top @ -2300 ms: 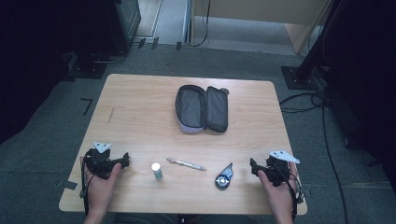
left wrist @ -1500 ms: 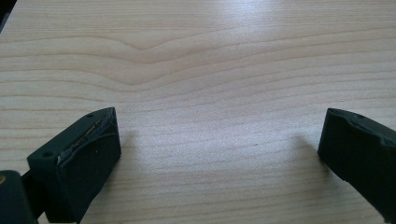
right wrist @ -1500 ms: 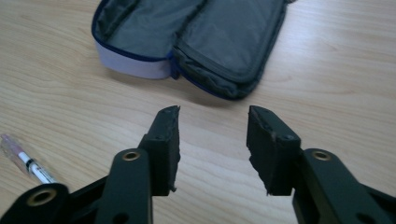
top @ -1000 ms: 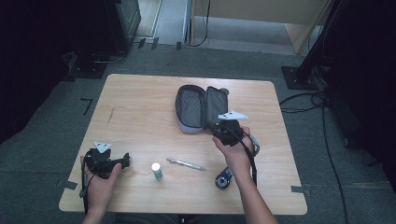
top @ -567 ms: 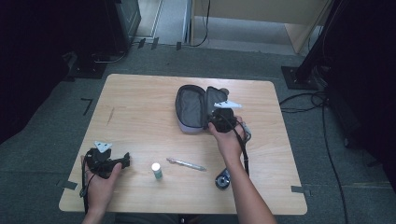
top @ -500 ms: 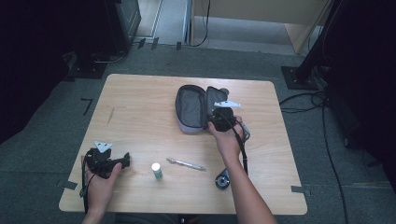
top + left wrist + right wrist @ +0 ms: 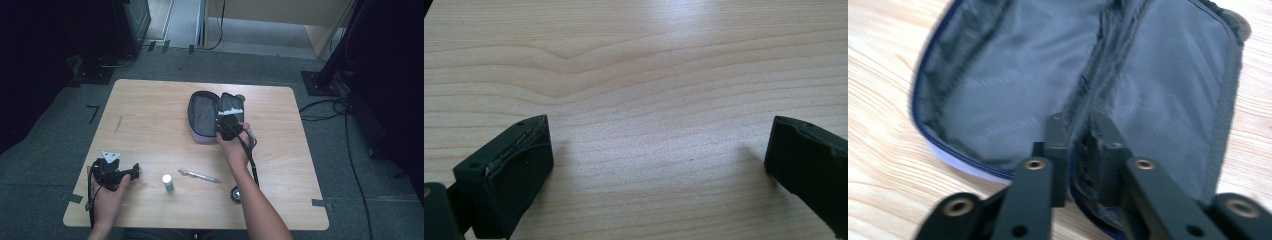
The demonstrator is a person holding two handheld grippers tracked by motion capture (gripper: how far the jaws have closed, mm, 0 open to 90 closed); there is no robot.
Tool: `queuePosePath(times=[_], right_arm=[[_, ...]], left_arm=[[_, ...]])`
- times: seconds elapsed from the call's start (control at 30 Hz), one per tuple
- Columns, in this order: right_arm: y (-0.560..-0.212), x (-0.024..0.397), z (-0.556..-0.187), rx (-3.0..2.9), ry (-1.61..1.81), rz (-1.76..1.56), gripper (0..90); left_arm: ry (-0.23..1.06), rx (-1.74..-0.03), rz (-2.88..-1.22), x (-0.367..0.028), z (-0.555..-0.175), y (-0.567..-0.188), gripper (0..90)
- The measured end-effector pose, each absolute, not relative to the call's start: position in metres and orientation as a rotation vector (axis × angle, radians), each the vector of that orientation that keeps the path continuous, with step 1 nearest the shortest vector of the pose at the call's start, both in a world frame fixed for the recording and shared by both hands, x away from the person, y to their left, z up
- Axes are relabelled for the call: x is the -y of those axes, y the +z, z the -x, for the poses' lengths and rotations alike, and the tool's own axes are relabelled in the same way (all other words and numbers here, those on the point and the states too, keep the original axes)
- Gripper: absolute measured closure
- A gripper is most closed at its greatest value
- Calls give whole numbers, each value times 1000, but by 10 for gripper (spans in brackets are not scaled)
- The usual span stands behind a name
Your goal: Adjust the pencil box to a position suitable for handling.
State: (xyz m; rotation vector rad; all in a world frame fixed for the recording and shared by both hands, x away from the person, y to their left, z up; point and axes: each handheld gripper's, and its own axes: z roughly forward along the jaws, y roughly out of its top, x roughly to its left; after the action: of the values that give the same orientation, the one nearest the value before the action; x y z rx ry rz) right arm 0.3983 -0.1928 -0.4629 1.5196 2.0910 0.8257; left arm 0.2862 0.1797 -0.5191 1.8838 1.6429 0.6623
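- The pencil case is lying unzipped and spread flat near the far middle of the wooden table, showing a soft grey fabric lining, a dark zip edge and a rounded oval outline
- The right gripper is closing its black jaws, which are now pinching the near rim of the case at the centre fold
- The left gripper is resting with jaws spread wide, nothing between them, over pale, smooth wood grain at the near left corner
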Motion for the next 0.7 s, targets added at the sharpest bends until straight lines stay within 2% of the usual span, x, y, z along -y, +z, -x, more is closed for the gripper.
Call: queuePosePath(times=[0.2,0.43,0.63,0.7], right_arm=[[-462,199,-400,-2153,735,-1422,896],[-455,216,-398,-2173,679,-1255,896],[-454,236,-396,-2157,659,-1274,893],[-455,240,-396,-2158,682,-1282,867]], left_arm=[[660,-1640,-1888,-180,-286,-519,0],[659,-1638,-1889,-180,-287,-519,0],[660,-1637,-1891,-180,-287,-519,0],[659,-1638,-1891,-180,-287,-519,0]])
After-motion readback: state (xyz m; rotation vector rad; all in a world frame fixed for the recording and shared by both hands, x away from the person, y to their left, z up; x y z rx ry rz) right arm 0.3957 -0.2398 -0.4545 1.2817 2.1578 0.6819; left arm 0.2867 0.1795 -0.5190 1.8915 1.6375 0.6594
